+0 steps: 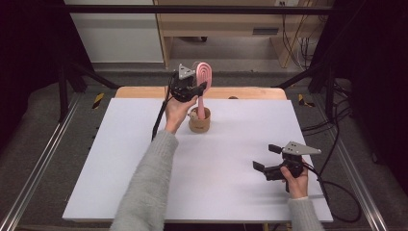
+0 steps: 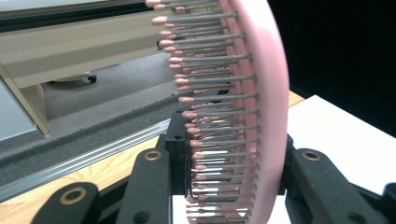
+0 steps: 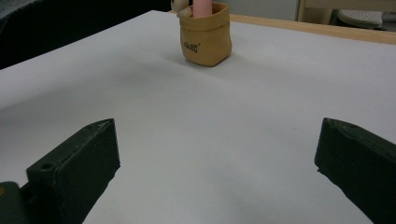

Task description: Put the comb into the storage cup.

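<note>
On the white table [image 1: 144,159] I have the tan pot [image 1: 199,121] standing toward the far side. My left gripper [image 1: 201,89] is clamped on the pink hairbrush [image 1: 202,77], upright, handle tip already in the pot. I judge this the insertion step; next, lower straight, then release. My right gripper [image 1: 264,158] rests near-right, jaws wide apart, holding nothing.
</note>
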Tool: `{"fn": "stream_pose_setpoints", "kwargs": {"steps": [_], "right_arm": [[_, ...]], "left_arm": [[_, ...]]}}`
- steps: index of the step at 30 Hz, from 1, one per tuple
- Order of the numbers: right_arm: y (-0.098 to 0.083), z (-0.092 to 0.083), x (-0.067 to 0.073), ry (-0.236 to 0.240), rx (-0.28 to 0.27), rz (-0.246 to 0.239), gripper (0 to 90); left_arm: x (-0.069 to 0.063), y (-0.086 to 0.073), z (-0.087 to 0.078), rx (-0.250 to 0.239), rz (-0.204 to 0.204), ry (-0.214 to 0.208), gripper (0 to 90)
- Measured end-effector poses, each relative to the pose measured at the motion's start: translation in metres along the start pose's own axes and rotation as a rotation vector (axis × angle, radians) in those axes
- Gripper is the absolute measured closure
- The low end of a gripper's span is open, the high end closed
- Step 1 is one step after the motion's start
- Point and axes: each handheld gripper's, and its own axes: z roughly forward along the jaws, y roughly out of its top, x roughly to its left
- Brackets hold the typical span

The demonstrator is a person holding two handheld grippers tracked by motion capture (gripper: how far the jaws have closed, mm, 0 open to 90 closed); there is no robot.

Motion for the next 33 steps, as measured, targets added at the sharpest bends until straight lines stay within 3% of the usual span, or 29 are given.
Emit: {"fn": "stream_pose_setpoints", "kwargs": {"steps": [13, 33], "right_arm": [[0.0, 0.0, 0.0, 0.003, -0.001, -0.002, 0.3], [0.0, 0.001, 0.0, 0.005, -0.004, -0.002, 0.3]], "left_arm": [[-0.006, -0.014, 0.006, 0.032, 0.03, -0.007, 62.8], [-0.021, -0.031, 0.012, 0.033, 0.095, -0.017, 62.6]]}}
